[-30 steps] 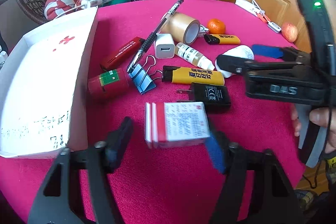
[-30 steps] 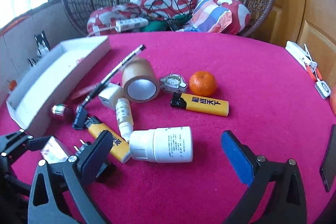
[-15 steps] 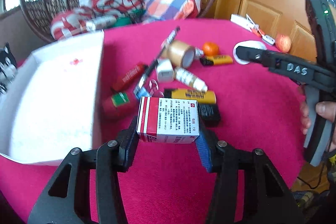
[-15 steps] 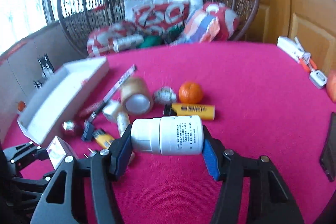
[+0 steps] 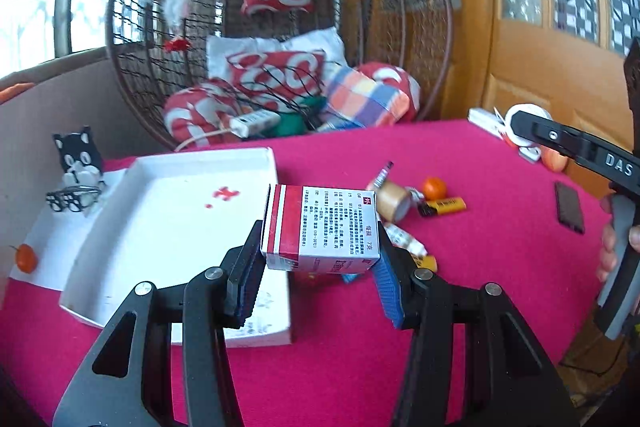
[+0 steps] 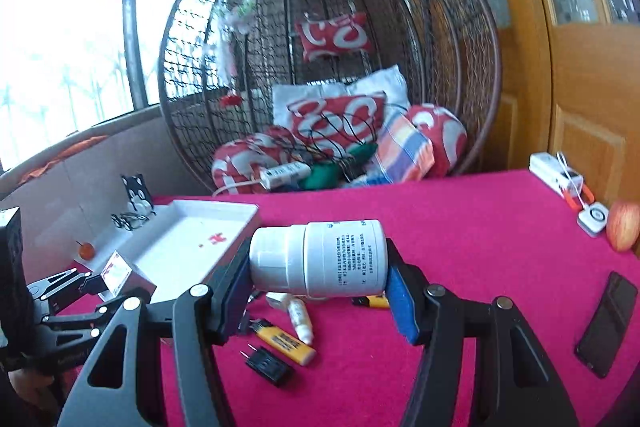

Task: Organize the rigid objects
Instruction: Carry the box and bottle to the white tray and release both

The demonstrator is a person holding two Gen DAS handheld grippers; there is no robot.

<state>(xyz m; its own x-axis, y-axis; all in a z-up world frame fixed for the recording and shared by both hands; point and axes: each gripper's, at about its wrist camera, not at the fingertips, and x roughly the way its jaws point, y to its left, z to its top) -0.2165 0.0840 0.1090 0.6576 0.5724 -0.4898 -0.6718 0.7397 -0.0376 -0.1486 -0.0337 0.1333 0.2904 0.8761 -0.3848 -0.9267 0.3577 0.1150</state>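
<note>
While the left gripper [image 5: 320, 267] clamps a red-and-white box [image 5: 320, 229] between its pads, the box hangs clear above the pink table [image 5: 480, 267], just beside the right wall of the white tray [image 5: 176, 227]. The pads press on the two short ends of the box, and its printed face looks up toward the camera. In the right wrist view the same box [image 6: 116, 271] shows small at the left, held over the near corner of the tray [image 6: 192, 239].

The right gripper [image 6: 318, 291] has closed on a white bottle [image 6: 320, 259]; its jaws were closing within the last second, and now the pads press on the cap end and the bottom end. The bottle lies on its side between them, with the cap to the left, and it is lifted off the table [image 6: 480, 247].

Under the bottle, on the cloth, lie a yellow lighter [image 6: 286, 343], a black plug [image 6: 266, 367] and a small dropper bottle [image 6: 302, 319], near each other. A phone [image 6: 608, 323] lies well apart at the right, and an apple [image 6: 622, 225] sits near the table edge. In the left wrist view a tape roll [image 5: 394, 201], an orange [image 5: 434, 188] and a second lighter [image 5: 444, 206] rest behind the box.
</note>
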